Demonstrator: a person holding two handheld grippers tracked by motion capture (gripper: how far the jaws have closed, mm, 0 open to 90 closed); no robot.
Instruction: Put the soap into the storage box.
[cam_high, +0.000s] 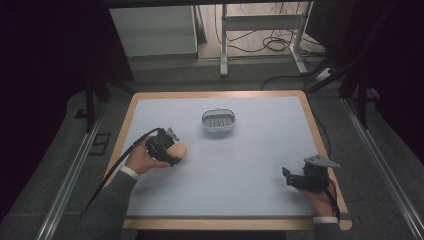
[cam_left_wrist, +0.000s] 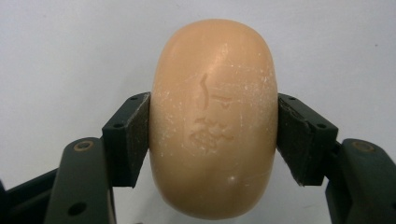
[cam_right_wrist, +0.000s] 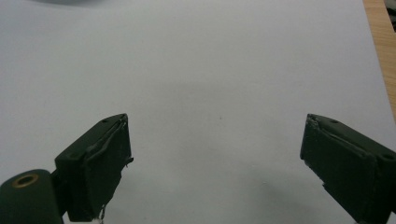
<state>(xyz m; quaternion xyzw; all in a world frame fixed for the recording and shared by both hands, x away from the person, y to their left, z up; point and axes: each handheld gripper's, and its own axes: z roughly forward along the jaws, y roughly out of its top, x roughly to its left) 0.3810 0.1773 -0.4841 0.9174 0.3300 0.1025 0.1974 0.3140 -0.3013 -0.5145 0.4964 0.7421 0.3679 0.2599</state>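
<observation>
Gripping the soap bar (cam_left_wrist: 214, 119) by its long sides, left gripper (cam_high: 172, 148) pads clamped flat against both flanks, probably to keep the slick oval from twisting on its way to the white dish (cam_high: 218, 121) beyond. Resting wide and empty near the table's (cam_high: 235, 200) right edge, right gripper (cam_high: 295, 177) clear of the route.

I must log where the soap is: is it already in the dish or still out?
Out. The soap is clamped between the left gripper pads, apart from the soap dish.
</observation>
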